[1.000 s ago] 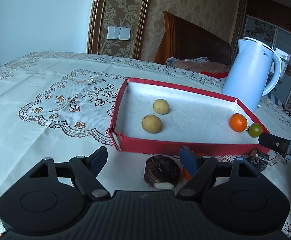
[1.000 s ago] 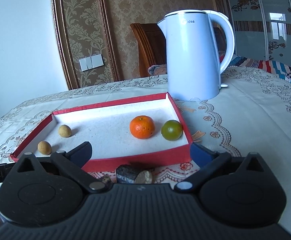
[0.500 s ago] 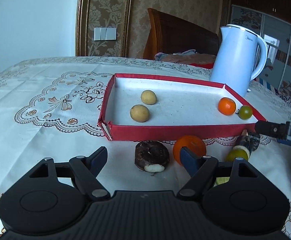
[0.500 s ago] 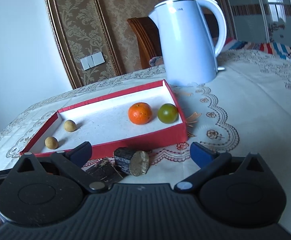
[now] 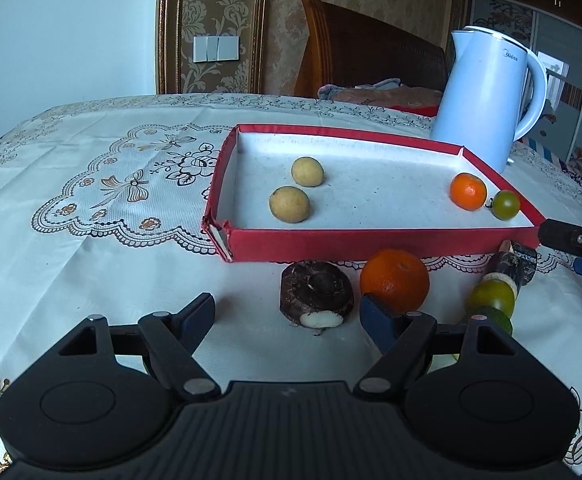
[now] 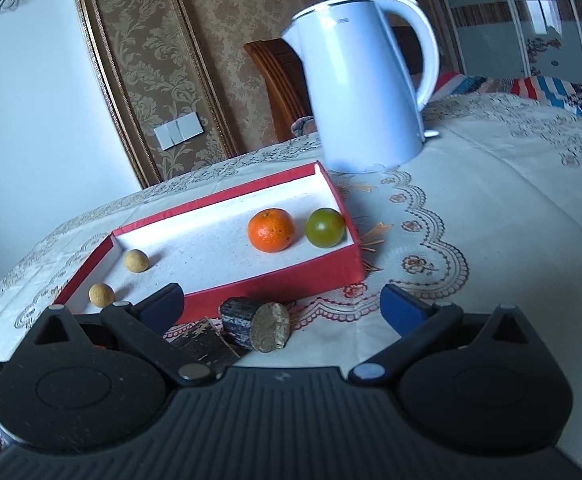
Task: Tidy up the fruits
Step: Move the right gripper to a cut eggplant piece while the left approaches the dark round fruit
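You are looking at one red tray [image 5: 371,242] sitting on the tablecloth [image 5: 91,240], and it is holding four fruits: two pale yellow round ones [image 5: 289,204] [image 5: 307,171] lying toward its left edge, and one small orange [image 5: 468,191] plus one green fruit [image 5: 506,205] sitting by its right edge. In front of the tray's near edge you are seeing one larger orange [image 5: 395,279], one dark brown water chestnut [image 5: 317,294], one dark cut stick piece [image 6: 253,322] and one yellow-green fruit [image 5: 491,300]. One white kettle [image 5: 487,100] is standing past the tray's far right corner.
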The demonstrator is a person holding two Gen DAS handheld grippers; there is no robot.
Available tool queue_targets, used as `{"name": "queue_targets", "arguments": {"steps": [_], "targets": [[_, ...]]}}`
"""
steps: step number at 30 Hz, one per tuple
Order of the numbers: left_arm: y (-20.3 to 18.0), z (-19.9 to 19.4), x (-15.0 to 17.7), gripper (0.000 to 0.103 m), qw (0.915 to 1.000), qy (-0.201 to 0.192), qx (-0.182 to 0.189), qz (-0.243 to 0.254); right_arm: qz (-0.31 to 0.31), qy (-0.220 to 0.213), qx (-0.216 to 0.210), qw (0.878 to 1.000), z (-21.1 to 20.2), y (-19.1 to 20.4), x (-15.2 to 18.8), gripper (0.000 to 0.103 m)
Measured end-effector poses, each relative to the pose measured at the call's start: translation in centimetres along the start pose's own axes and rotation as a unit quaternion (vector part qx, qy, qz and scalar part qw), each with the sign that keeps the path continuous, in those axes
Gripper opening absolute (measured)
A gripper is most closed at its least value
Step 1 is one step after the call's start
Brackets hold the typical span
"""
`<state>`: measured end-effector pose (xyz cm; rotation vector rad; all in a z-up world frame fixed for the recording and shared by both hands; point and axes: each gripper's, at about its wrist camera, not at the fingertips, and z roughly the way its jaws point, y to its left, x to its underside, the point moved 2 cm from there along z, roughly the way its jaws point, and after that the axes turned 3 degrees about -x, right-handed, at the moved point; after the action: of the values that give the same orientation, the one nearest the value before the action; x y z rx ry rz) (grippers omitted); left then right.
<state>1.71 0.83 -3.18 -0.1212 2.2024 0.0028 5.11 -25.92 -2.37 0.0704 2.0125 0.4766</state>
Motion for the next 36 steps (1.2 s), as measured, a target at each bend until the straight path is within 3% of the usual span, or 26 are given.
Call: {"name": "queue_targets", "arguments": {"steps": [10, 17, 22, 27, 36], "targets": [[-0.7, 0.5, -0.1, 0.079, 0.9996, 0.006, -0.017, 0.020, 0.020, 0.012, 0.002, 1.000, 0.5, -0.7, 0.1, 0.103], [-0.6, 0.6, -0.2, 0.079, 0.9998, 0.005, -0.015, 0.015, 0.029, 0.015, 0.003, 0.999, 0.4, -0.9, 0.2, 0.103], [0.6, 0.6, -0.5, 0.080, 0.9998, 0.003, -0.007, -0.021, 0.034, 0.010, 0.004, 0.999, 0.3, -1.1, 0.2, 0.103], [0.1, 0.6, -0.5, 0.080, 0.9998, 0.004, -0.018, -0.004, 0.050, 0.005, 0.004, 0.999, -0.3, -1.9, 0.2, 0.103], [-0.4, 0.9, -0.5, 0.084, 0.9997, 0.010, -0.019, 0.012, 0.054, 0.026, 0.041, 0.997, -1.6, -4.7, 0.0, 0.103]]}}
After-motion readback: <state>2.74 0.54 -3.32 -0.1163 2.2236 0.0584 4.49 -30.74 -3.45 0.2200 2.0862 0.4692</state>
